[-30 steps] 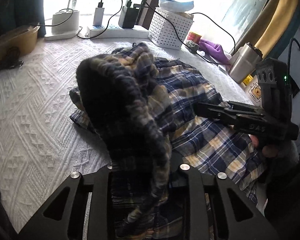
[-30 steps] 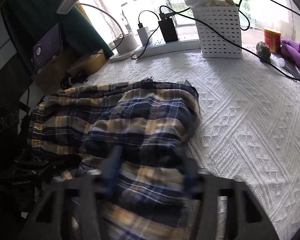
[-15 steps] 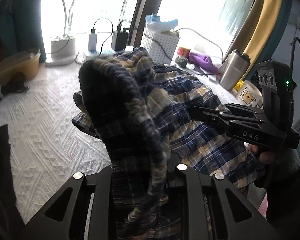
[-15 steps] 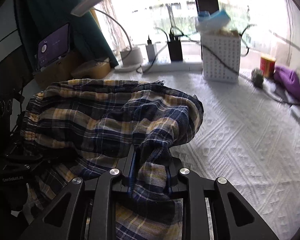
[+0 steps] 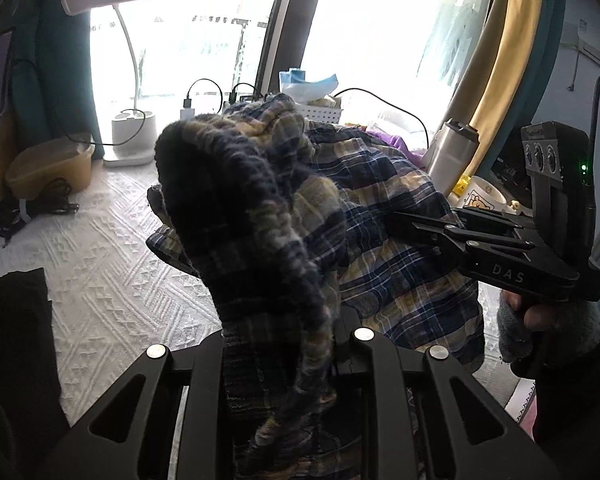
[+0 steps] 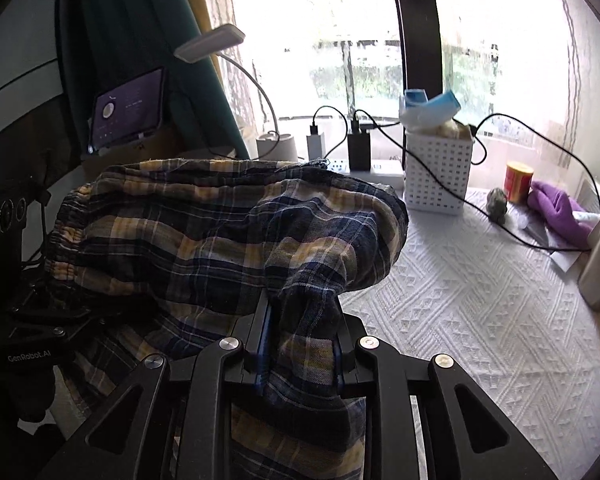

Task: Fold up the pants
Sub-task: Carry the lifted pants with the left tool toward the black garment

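Note:
The plaid pants [image 5: 380, 240], navy, yellow and white, hang lifted between both grippers above the white textured tablecloth [image 5: 100, 272]. My left gripper [image 5: 284, 332] is shut on the bunched elastic waistband, which drapes over its fingers. My right gripper [image 6: 300, 320] is shut on a fold of the pants [image 6: 220, 232]. The right gripper also shows in the left wrist view [image 5: 416, 226], clamped on the cloth at the right. The left gripper shows in the right wrist view [image 6: 44, 312], partly hidden by fabric.
At the back stand a white lattice basket [image 6: 436, 176], a power strip with chargers and cables [image 6: 360, 152], a desk lamp [image 5: 132, 132], a red can [image 6: 518, 176], a purple cloth [image 6: 556, 212] and a steel tumbler [image 5: 448, 152]. A mug [image 5: 482, 200] stands at the right edge.
Both grippers have risen with the pants, lifting the cloth off the table. The views now tilt up toward the window and lamp.

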`<action>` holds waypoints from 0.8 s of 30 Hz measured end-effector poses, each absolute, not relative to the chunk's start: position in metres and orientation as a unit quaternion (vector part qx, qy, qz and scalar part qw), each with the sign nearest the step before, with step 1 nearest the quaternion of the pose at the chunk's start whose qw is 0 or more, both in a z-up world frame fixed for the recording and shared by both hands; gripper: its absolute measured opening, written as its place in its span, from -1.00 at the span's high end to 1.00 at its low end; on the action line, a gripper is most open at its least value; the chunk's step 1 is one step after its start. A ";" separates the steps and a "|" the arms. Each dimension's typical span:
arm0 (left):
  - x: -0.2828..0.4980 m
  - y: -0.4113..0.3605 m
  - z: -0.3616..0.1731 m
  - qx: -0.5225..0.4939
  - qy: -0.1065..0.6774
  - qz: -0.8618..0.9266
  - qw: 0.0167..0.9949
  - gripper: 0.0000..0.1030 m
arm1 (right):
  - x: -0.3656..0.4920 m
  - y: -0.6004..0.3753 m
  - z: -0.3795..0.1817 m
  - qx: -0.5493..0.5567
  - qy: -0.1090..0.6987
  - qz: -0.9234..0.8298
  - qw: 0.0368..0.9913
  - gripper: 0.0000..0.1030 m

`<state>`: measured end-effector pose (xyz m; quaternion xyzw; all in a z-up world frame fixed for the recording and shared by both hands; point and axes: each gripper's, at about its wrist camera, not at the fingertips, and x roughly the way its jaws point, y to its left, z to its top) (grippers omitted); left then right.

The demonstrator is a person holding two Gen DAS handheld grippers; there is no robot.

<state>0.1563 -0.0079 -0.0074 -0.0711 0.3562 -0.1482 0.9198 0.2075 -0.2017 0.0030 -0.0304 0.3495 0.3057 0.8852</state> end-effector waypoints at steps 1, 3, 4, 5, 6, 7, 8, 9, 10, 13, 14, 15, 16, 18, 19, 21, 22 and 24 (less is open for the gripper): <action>0.154 -0.007 -0.006 -0.071 0.354 -0.148 0.921 0.62 | 0.205 -0.202 0.006 -0.031 0.347 0.306 0.886 0.53; 0.150 -0.008 -0.003 -0.070 0.350 -0.149 0.922 0.62 | 0.199 -0.202 0.010 -0.034 0.342 0.306 0.888 0.53; 0.147 -0.008 -0.001 -0.070 0.347 -0.149 0.923 0.62 | 0.197 -0.202 0.012 -0.035 0.340 0.306 0.889 0.53; 0.145 -0.008 0.000 -0.070 0.345 -0.149 0.924 0.62 | 0.195 -0.202 0.014 -0.036 0.337 0.306 0.889 0.53; 0.143 -0.008 0.002 -0.070 0.342 -0.149 0.925 0.62 | 0.192 -0.203 0.017 -0.037 0.334 0.306 0.891 0.53; 0.140 -0.008 0.004 -0.070 0.338 -0.149 0.927 0.62 | 0.189 -0.203 0.020 -0.038 0.331 0.306 0.892 0.53; 0.139 -0.007 0.006 -0.070 0.336 -0.149 0.928 0.62 | 0.186 -0.203 0.023 -0.039 0.328 0.306 0.893 0.53; 0.136 -0.006 0.008 -0.069 0.332 -0.149 0.929 0.62 | 0.183 -0.203 0.027 -0.040 0.323 0.306 0.894 0.53; 0.133 -0.006 0.011 -0.068 0.328 -0.149 0.930 0.62 | 0.181 -0.203 0.029 -0.041 0.320 0.307 0.895 0.53; 0.124 -0.004 0.019 -0.067 0.317 -0.149 0.934 0.62 | 0.172 -0.201 0.039 -0.047 0.308 0.307 0.899 0.53; 0.121 -0.002 0.022 -0.067 0.312 -0.148 0.936 0.62 | 0.170 -0.201 0.042 -0.050 0.303 0.308 0.900 0.53; 0.118 -0.001 0.024 -0.066 0.309 -0.148 0.937 0.62 | 0.165 -0.200 0.047 -0.053 0.298 0.308 0.902 0.53; 0.114 0.001 0.028 -0.067 0.303 -0.148 0.939 0.62 | 0.162 -0.199 0.050 -0.055 0.294 0.309 0.903 0.53; 0.108 0.005 0.032 -0.067 0.296 -0.147 0.941 0.62 | 0.153 -0.196 0.060 -0.059 0.282 0.310 0.906 0.53; 0.104 0.007 0.035 -0.068 0.292 -0.146 0.943 0.62 | 0.150 -0.195 0.063 -0.060 0.278 0.310 0.907 0.53; 0.099 0.013 0.040 -0.069 0.284 -0.142 0.946 0.62 | 0.142 -0.192 0.072 -0.064 0.263 0.312 0.911 0.53; 0.094 0.017 0.045 -0.069 0.278 -0.140 0.948 0.62 | 0.139 -0.189 0.075 -0.065 0.259 0.314 0.911 0.53; 0.086 0.022 0.051 -0.070 0.268 -0.136 0.951 0.62 | 0.129 -0.183 0.085 -0.069 0.247 0.317 0.913 0.53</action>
